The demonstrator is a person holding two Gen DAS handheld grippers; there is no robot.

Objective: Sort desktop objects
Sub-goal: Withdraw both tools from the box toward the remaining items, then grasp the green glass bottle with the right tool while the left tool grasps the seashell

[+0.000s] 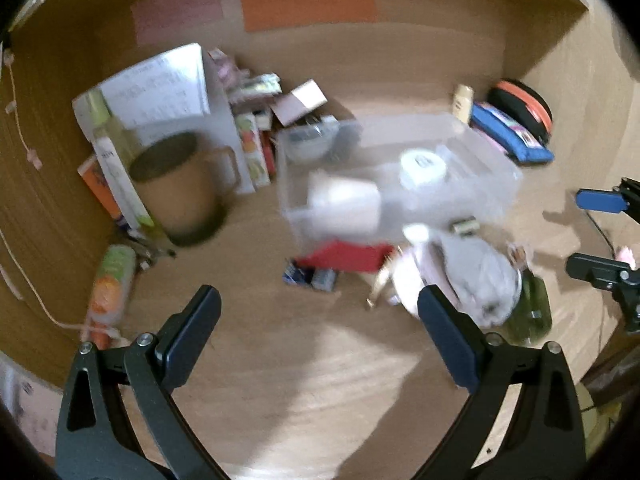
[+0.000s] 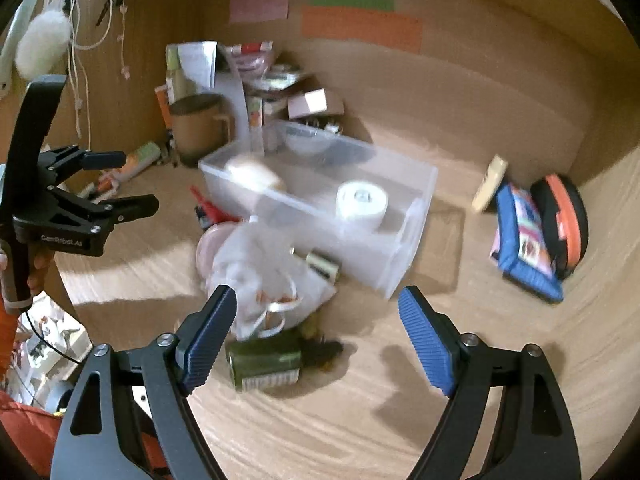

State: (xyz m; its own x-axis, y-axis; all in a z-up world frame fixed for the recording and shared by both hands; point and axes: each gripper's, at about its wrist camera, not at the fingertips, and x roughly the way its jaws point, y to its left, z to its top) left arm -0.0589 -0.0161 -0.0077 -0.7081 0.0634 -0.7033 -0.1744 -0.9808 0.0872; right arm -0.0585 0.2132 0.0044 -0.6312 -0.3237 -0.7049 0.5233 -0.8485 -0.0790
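Note:
A clear plastic bin (image 1: 472, 184) (image 2: 404, 240) sits mid-desk with a white tape roll (image 1: 423, 168) (image 2: 362, 200) and a white object (image 1: 344, 208) inside. In front of it lie a white gauze bag (image 1: 480, 276) (image 2: 264, 264), a green jar (image 2: 264, 364) (image 1: 532, 312), a small gold-green tin (image 2: 322, 266), a pink disc (image 2: 208, 248) and a red card (image 1: 344, 258). My left gripper (image 1: 318, 320) is open and empty above bare desk. My right gripper (image 2: 316, 320) is open and empty above the bag and jar. Both views are blurred.
A brown mug (image 1: 180, 188) (image 2: 196, 128), a white box with papers (image 1: 160, 88), books and small boxes crowd the back left corner. A blue pouch (image 1: 512, 136) (image 2: 524, 236) and black-orange case (image 2: 560, 216) lie at right. An orange-green tube (image 1: 110, 284) lies by the left wall.

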